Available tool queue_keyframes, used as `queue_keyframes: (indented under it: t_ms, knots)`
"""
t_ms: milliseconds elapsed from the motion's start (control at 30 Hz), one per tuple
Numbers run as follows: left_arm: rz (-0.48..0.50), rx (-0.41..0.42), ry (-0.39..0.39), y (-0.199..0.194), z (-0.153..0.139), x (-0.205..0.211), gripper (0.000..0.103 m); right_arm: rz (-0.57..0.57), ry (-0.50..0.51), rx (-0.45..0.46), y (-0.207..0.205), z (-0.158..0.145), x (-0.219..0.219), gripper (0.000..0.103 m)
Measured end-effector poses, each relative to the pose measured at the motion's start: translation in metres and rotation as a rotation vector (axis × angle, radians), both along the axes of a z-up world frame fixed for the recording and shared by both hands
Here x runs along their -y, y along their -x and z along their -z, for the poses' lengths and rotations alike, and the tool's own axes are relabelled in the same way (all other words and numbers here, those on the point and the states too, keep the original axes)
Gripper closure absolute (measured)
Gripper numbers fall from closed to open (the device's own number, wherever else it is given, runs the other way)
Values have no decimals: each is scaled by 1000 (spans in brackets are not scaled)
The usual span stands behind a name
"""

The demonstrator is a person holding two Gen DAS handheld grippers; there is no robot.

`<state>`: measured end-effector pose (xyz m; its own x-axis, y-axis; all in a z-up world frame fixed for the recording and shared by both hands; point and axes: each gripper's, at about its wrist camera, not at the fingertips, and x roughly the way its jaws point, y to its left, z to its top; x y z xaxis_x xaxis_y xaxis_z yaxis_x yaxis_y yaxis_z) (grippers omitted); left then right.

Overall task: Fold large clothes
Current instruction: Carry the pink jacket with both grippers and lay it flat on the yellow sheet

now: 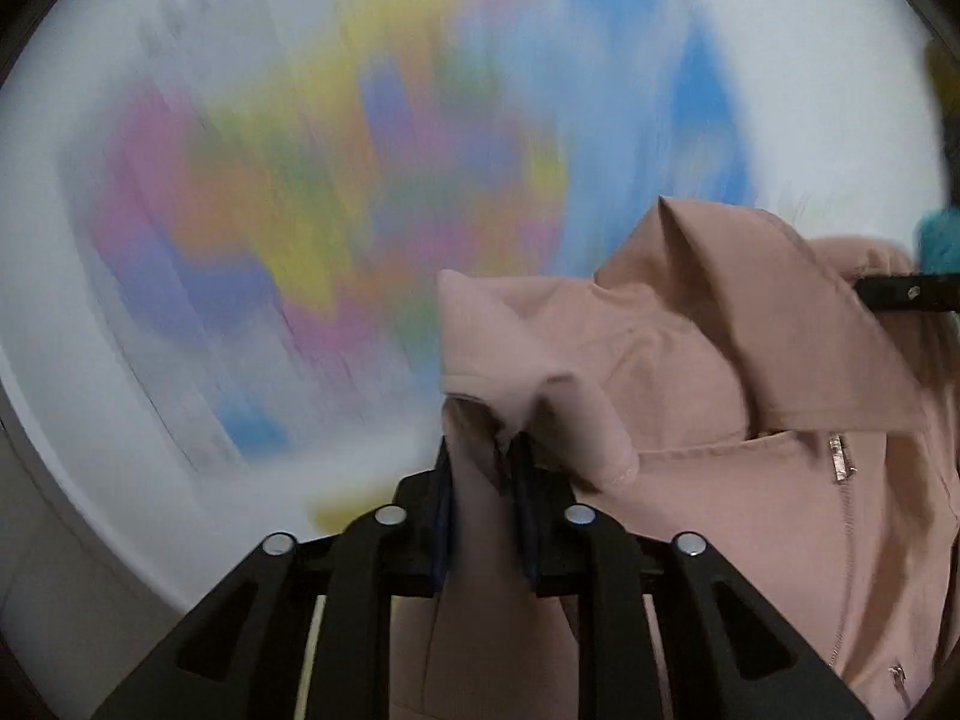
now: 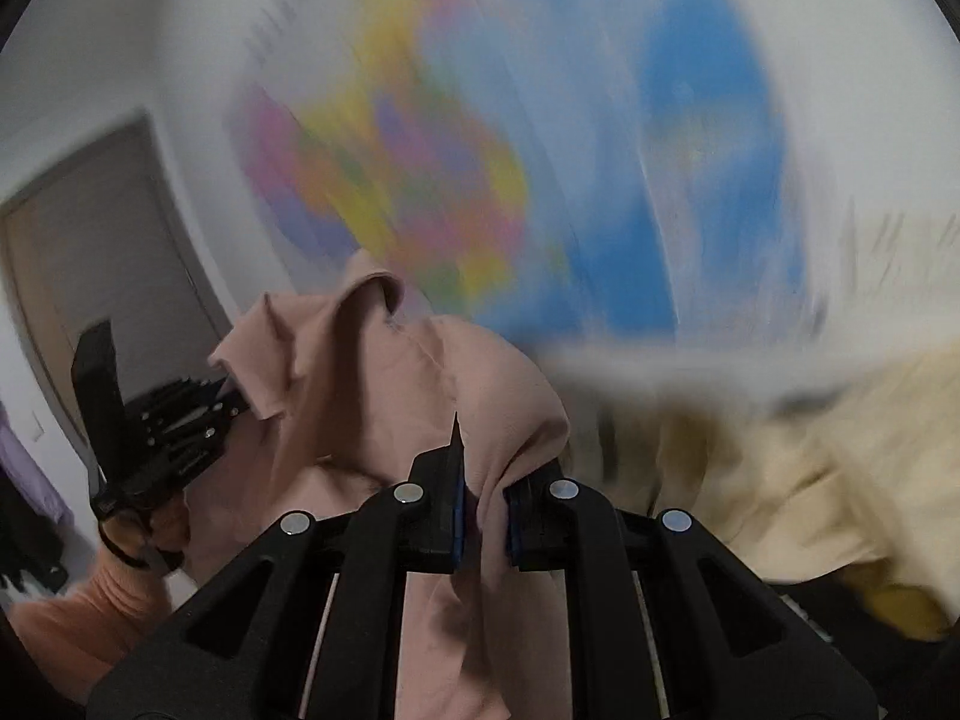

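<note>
A dusty-pink jacket [image 1: 720, 396] with a collar and a silver zip hangs in the air between both grippers. My left gripper [image 1: 483, 450] is shut on a bunched fold of its fabric near the collar. In the right wrist view the same pink jacket [image 2: 384, 384] drapes over my right gripper [image 2: 483, 480], which is shut on a pinch of the cloth. The left gripper [image 2: 198, 420] also shows at the left of that view, clamped on the jacket's collar edge, with a hand under it. Everything behind is smeared by motion.
A large colourful map [image 2: 420, 180] hangs on the white wall behind. A pale yellow cloth [image 2: 810, 480] covers a surface at the lower right. A grey door [image 2: 114, 240] stands at the left. A peach sleeve [image 2: 78, 612] is at the lower left.
</note>
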<state>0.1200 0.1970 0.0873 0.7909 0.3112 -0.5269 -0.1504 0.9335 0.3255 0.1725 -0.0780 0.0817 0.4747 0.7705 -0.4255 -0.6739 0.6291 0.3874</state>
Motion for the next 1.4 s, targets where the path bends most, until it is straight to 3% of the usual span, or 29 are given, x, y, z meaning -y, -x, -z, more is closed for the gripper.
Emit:
queue_keyframes:
  t_ms: [67, 100, 167, 233, 367, 500, 567, 600, 700, 733, 800, 933, 967, 1000, 1033, 1067, 1100, 1133, 1233, 1300, 1367, 1400]
  knots:
    - [-1, -147, 36, -46, 58, -17, 94, -7, 77, -149, -47, 69, -29, 93]
    - [-48, -214, 35, -71, 97, -25, 99, 20, 103, -212, -63, 96, -37, 93]
    - [-33, -300, 61, -102, 140, -34, 100, 38, 161, -271, -89, 137, -55, 93]
    - [-79, -313, 60, -116, 149, -46, 101, 41, 143, -304, -102, 152, -61, 93]
    - [-70, -280, 117, -144, 139, -69, 101, 22, 160, -219, -98, 138, -64, 93]
    - [-55, -233, 144, -139, 127, -67, 98, 67, 128, -190, -107, 135, -59, 94]
    - [-62, -265, 175, -130, 127, -69, 72, 98, 212, -195, -111, 147, -69, 94]
    - [-31, -280, 203, -124, 126, -67, 51, 105, 247, -193, -110, 151, -71, 94]
    - [36, -268, 188, -88, 126, -67, 33, 103, 268, -193, -103, 154, -70, 91]
    - [59, -268, 189, -76, 127, -69, 21, 93, 253, -205, -102, 152, -68, 86]
    - [91, -277, 199, -47, 130, -70, 16, 70, 264, -208, -94, 149, -63, 72]
    - [140, -358, 277, -9, 145, -68, 9, 32, 314, -171, -64, 143, -57, 36]
    - [165, -388, 287, -2, 153, -63, 9, 25, 336, -159, -55, 142, -55, 35]
    - [172, -398, 281, 1, 159, -59, 12, 19, 346, -157, -50, 144, -55, 34]
    - [177, -403, 267, 2, 164, -56, 31, 15, 370, -155, -45, 146, -55, 37]
    - [177, -409, 249, -1, 169, -52, 47, 20, 389, -150, -40, 149, -51, 65]
    - [165, -413, 251, -2, 171, -48, 81, 25, 409, -151, -39, 152, -49, 85]
    - [142, -413, 269, -7, 170, -50, 99, 20, 417, -166, -39, 154, -48, 100]
    - [26, -318, 262, -24, 143, -78, 100, 91, 367, -154, -42, 140, -28, 101]
    - [-3, -285, 307, -33, 126, -100, 100, 128, 312, -151, -43, 128, -11, 101]
    - [-33, -267, 288, -41, 119, -110, 99, 153, 279, -154, -47, 125, 2, 101]
    - [-39, -266, 259, -47, 122, -111, 94, 155, 267, -165, -49, 127, 5, 101]
